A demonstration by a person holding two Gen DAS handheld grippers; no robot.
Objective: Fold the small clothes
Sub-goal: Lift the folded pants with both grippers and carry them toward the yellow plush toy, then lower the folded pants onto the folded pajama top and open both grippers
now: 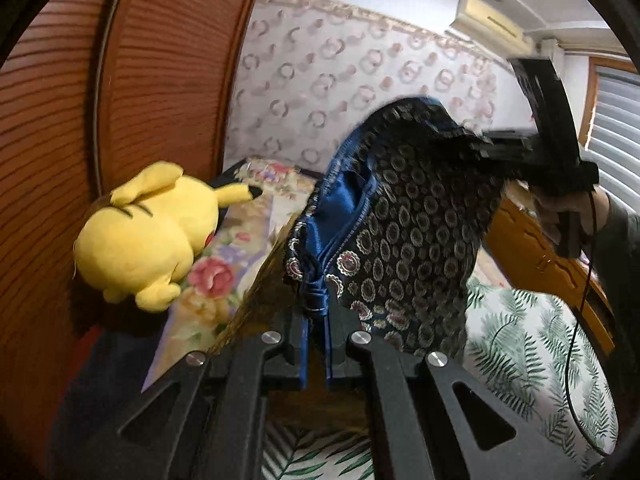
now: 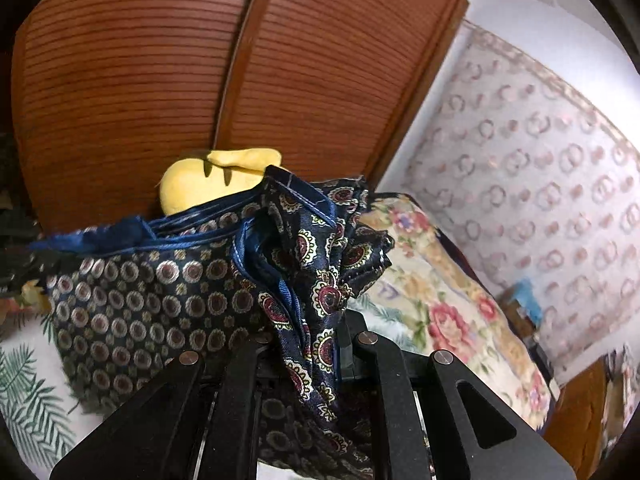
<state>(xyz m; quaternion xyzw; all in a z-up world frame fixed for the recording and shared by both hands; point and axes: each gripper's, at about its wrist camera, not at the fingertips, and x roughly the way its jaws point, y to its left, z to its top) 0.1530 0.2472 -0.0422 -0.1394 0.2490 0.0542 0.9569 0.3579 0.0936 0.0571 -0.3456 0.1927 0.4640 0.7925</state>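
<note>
Silk-like cloth fills both my views: a dark navy garment [image 1: 404, 216] printed with small ringed medallions, blue satin trim along its seams, held up in the air between my two tongs above the leaf-print bedding [image 1: 520, 344]. From the left wrist camera I see my left gripper [image 1: 318, 332] clenched on a blue-trimmed edge of the garment, the fabric pinched flat between the dark pads. That same view alone shows my right gripper [image 1: 476, 144] from outside, a blurred black frame at the upper right with a gloved or sleeved hand [image 1: 568, 204] on its handle and a thin cable hanging from it; the cloth's far edge is bunched at its tips. The right wrist camera gives the close look there: the jaws are closed on a crumpled wad of larger-patterned fabric, glossy and creased. A yellow plush toy [image 1: 148, 232], soft and rounded with black stripes, lies on a floral quilt [image 1: 224, 276]; the left view shows nearly all of it, the right only its top behind the cloth. Louvered brown wooden doors [image 2: 140, 80] and ring-patterned wallpaper [image 2: 540, 168] stand behind.
</note>
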